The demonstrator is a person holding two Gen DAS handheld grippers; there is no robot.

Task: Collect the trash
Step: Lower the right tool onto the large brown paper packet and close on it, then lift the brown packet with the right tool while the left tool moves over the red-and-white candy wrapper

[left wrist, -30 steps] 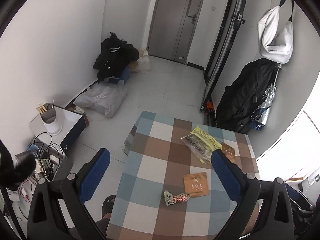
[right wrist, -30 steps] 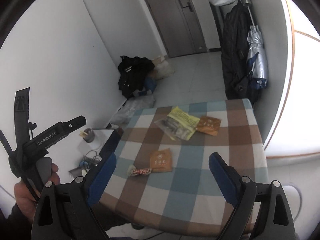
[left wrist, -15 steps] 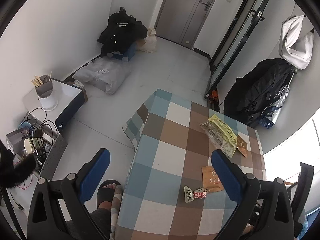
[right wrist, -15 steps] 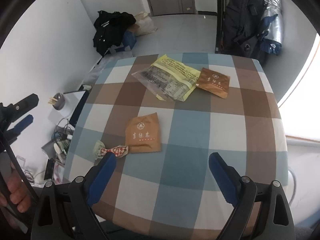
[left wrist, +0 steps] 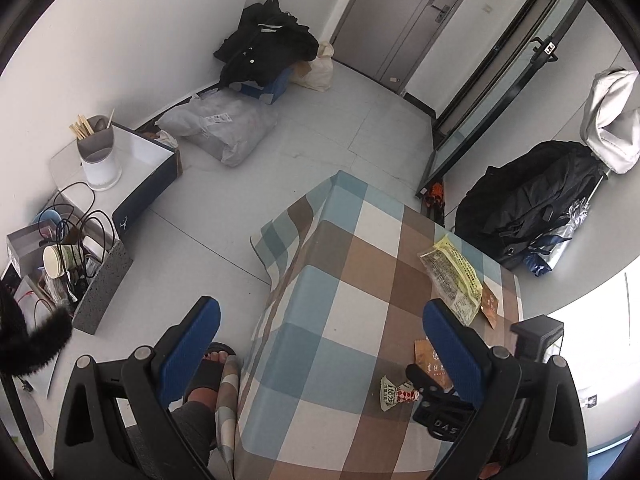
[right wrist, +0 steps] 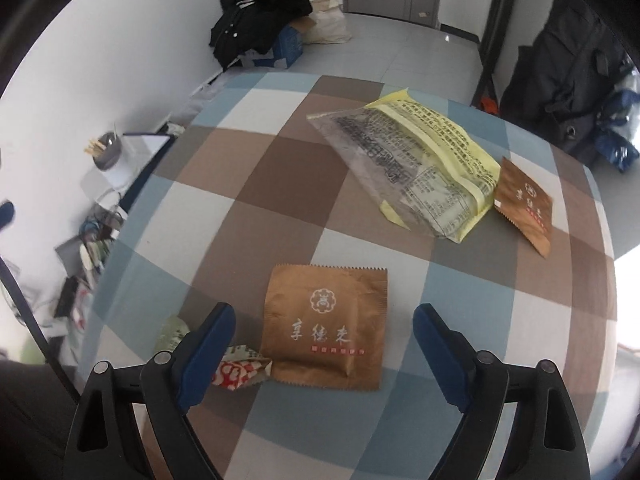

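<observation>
A checked tablecloth covers the table. On it lie a brown sachet with white lettering, a crumpled red and green candy wrapper, a yellow and clear snack bag and a second brown sachet. My right gripper is open, low over the near brown sachet, which lies between its blue fingers. My left gripper is open and empty, high above the table's left edge. In the left wrist view the candy wrapper, the snack bag and the right gripper's body show.
A person's sandalled foot stands by the table's left side. On the floor are a grey bag, a black jacket on a box, and a low shelf with a cup holder. A black backpack leans at right.
My right gripper has dropped down and forward to the near brown sachet. My left gripper has drifted left and up, so the table sits further right in its view.
</observation>
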